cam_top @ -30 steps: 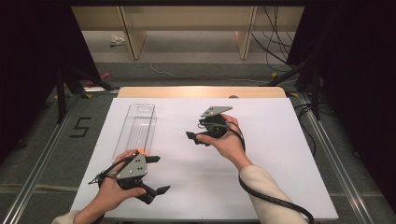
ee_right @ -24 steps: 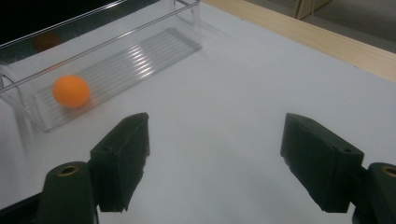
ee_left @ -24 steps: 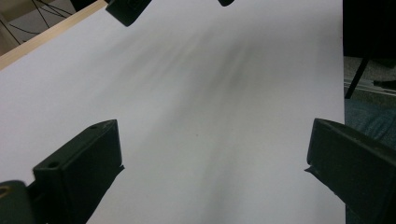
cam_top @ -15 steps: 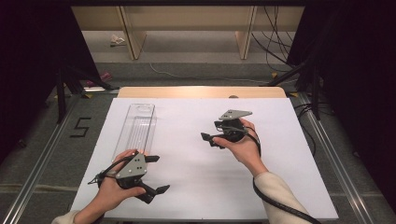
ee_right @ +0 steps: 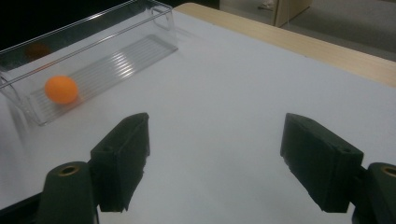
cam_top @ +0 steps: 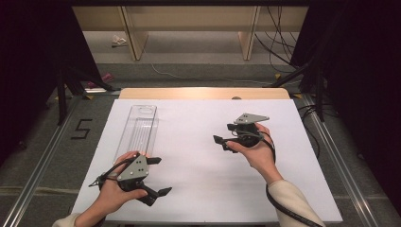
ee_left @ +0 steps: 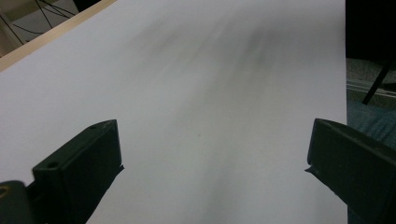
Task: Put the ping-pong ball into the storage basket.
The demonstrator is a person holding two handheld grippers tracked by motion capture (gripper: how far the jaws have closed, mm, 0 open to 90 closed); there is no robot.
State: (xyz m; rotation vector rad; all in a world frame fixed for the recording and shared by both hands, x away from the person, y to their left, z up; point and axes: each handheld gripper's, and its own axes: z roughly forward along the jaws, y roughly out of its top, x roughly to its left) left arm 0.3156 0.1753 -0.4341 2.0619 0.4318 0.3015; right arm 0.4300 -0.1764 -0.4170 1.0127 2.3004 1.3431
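White tabletop [cam_top: 198, 142] broad between wide-jawed left gripper [cam_top: 156, 177] and right gripper [cam_top: 226, 137], clear tray [cam_top: 137, 130] along left edge.

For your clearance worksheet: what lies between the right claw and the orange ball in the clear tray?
Bare white table, then the tray's clear wall; the ball sits inside it. The right gripper view shows this, beyond the open right claw.

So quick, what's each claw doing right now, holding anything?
Left claw: open, holding nothing, over the white table.
Right claw: open, holding nothing.
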